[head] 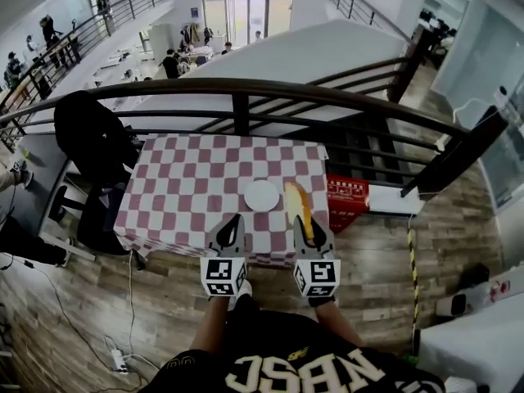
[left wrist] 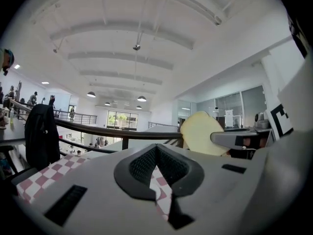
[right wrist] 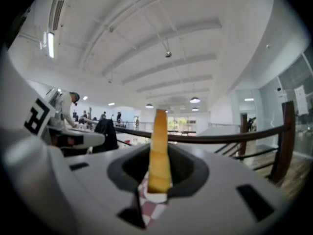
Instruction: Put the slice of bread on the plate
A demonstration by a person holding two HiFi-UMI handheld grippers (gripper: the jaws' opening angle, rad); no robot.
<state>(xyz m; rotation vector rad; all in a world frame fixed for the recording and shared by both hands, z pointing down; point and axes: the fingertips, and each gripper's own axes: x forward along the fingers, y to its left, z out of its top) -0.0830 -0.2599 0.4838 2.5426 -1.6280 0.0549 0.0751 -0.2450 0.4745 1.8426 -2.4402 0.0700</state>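
Direction is the whole question for your next move. In the head view the plate [head: 262, 195] lies at about eleven o'clock from your right claw [head: 308, 224], close by and bare. That claw is clenched on the slice of bread [head: 296, 201], which stands on its edge between the jaws, the pads pressing on its broad faces. The slice's long axis runs from six to twelve o'clock, straight out ahead of the claw. It therefore lies alongside the plate's three o'clock rim, just beside it and not over it. In the right gripper view the slice rises upright out of the jaws, thin side toward the camera, with checked cloth showing below. How high it hangs above the surface [head: 180, 178] cannot be told.

Your left claw [head: 231, 221] sits at the plate's seven o'clock, near the front edge of the surface. Its jaws are pressed together with nothing between them; only a sliver of checked cloth shows through the slit. From its own view the slice appears off at two o'clock.

Your right hand carries the load and is the one to act. As I judge it, you need a short shift toward ten o'clock to bring the slice over the plate. You then roll the wrist so a broad face turns down before you let go.
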